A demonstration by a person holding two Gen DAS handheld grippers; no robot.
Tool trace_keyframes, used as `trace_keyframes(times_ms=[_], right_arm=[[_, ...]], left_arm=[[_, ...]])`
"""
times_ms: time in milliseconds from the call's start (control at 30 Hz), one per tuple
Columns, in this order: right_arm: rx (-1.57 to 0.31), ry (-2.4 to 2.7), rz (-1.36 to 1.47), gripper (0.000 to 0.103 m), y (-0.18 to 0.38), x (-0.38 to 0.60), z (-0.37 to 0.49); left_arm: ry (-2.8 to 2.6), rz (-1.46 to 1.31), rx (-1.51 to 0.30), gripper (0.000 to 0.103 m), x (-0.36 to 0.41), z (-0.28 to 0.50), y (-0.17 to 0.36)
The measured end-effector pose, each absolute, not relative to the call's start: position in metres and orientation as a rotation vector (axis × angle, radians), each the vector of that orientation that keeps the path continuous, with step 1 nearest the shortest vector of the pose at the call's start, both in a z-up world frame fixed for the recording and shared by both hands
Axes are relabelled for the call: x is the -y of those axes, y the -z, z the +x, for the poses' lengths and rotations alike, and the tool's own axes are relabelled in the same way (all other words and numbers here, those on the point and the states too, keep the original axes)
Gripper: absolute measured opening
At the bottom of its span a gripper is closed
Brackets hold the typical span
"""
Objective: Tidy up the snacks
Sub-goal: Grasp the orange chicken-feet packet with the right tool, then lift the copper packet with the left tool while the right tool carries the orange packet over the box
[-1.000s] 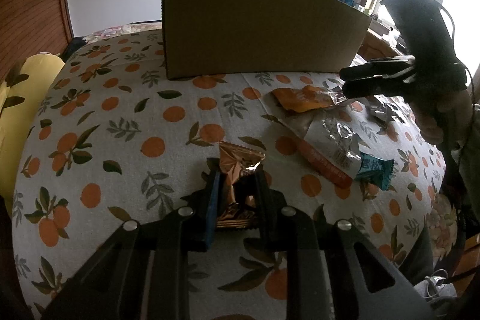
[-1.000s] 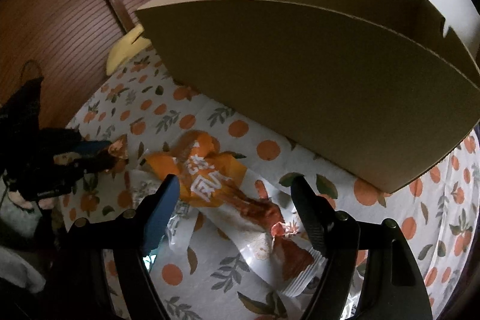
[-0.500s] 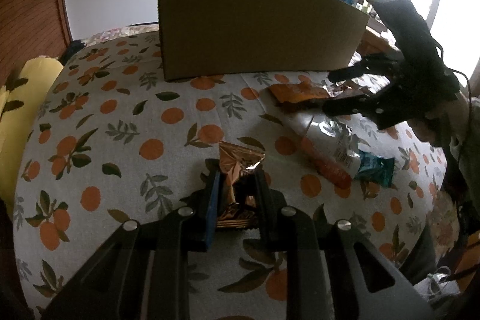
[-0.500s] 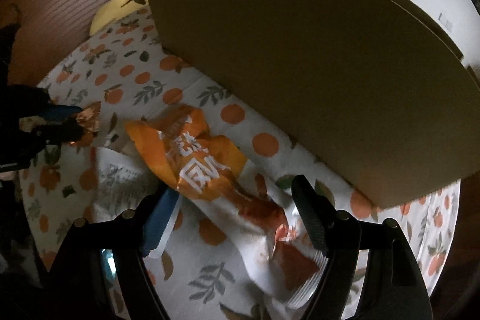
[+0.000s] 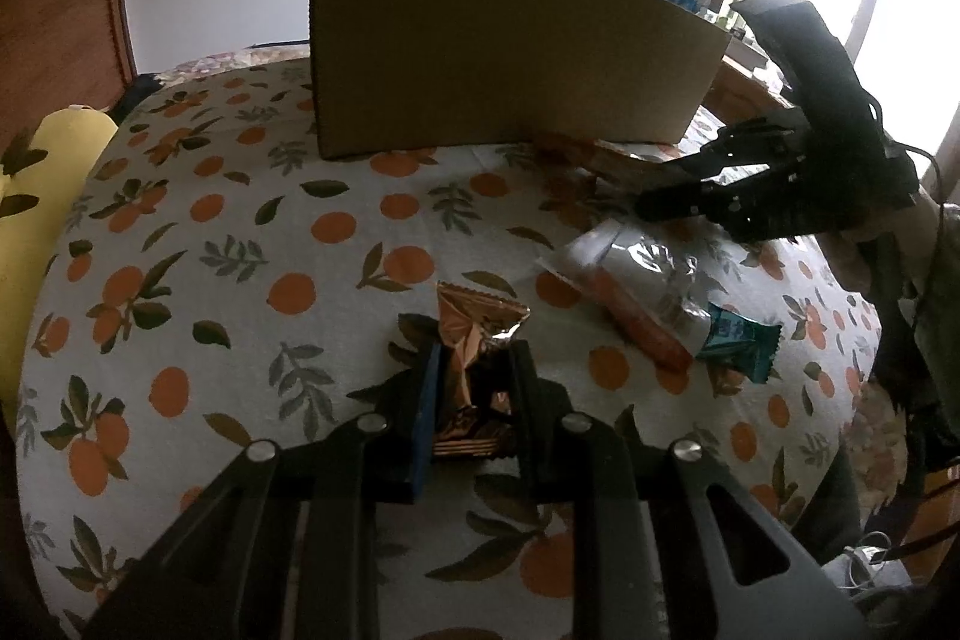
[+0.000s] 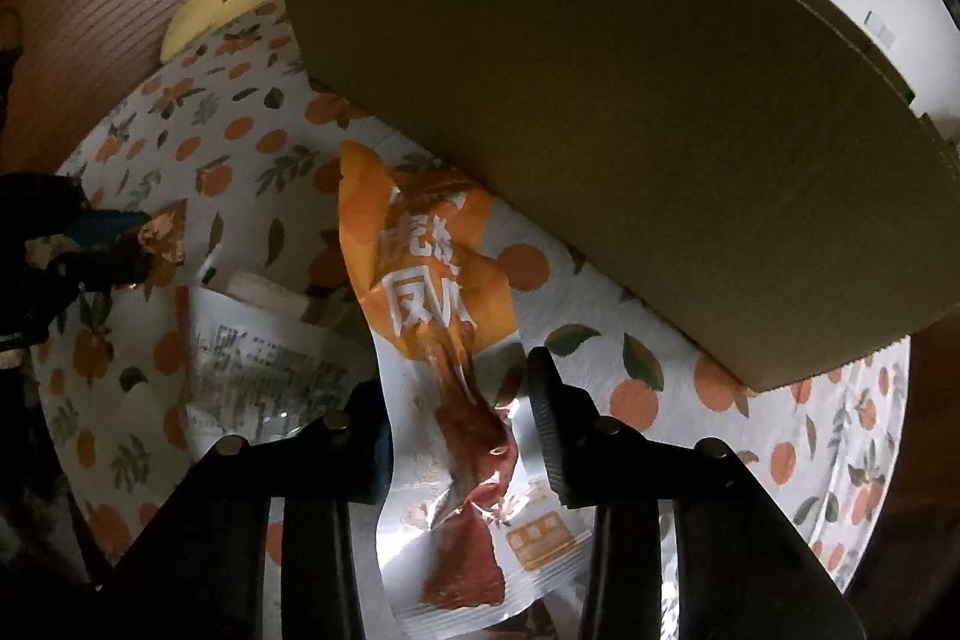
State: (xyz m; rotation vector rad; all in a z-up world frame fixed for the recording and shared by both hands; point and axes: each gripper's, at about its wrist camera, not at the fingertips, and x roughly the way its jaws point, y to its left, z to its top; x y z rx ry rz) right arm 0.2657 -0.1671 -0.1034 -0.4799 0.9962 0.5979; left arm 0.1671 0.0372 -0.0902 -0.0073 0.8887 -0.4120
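Cardboard box (image 5: pixel 510 52) stands on the orange-print cloth (image 5: pixel 240 232), well in front of the left gripper (image 5: pixel 471 388), whose jaws are clamped on a copper foil snack (image 5: pixel 474 340) just above the cloth; right gripper (image 6: pixel 459 424), near the box's front wall, jaws closing w/ orange-white pouch (image 6: pixel 444 328) between them, pads not clearly pressing yet; silver packet (image 5: pixel 648 274) & teal wrapper (image 5: pixel 741 343) lie right of the foil snack.

Left gripper (image 5: pixel 471 388) jaws clamped; right gripper (image 6: pixel 459 418) jaws closing.

Four snack packets (image 5: pixel 645 289), one box (image 5: pixel 510 58)
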Motion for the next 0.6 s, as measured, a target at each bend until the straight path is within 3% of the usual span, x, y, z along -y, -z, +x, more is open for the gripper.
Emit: trace_keyframes(times_ms=[600], right_arm=[[-0.908, -0.608, -0.402, 0.037, 0.067, 0.177, 0.228]], left_arm=[[0.417, -0.026, -0.785, 0.02, -0.033, 0.152, 0.051]])
